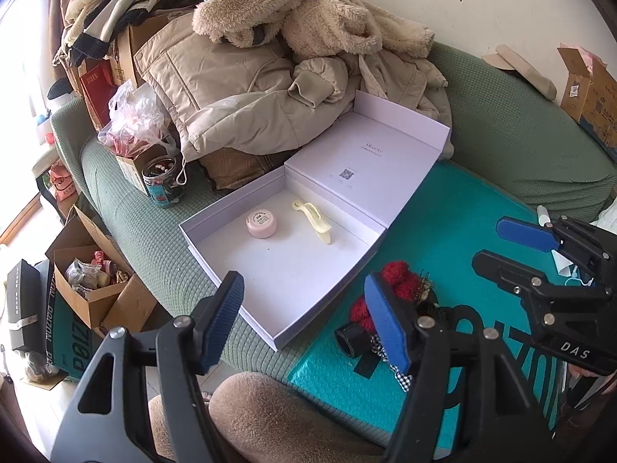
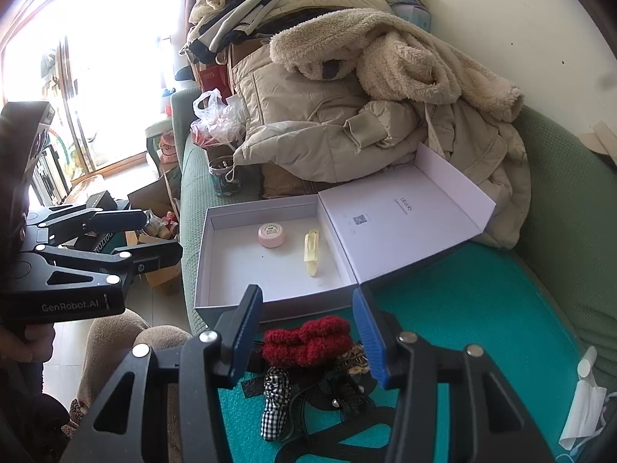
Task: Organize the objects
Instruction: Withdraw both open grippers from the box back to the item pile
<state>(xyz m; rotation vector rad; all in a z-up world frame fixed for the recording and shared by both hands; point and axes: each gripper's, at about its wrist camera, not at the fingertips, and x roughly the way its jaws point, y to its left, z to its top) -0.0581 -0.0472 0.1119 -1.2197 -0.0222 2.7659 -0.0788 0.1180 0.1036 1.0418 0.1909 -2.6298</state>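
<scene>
The white box lies open on the green sofa with a pink jar and a yellow clip inside — two things done. The red scrunchie and checked hair tie wait on the teal mat, just right of the box. The left gripper and the right gripper hang open and empty — nothing is held.

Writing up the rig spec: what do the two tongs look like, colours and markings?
Both are matte black linkage frames with silver rivets and ribbed blue pads. The left tongs read "GenRobot.AI" on the body seen from the right wrist camera; the right tongs show "DAS" lettering in the left wrist view. No cables visible.
</scene>
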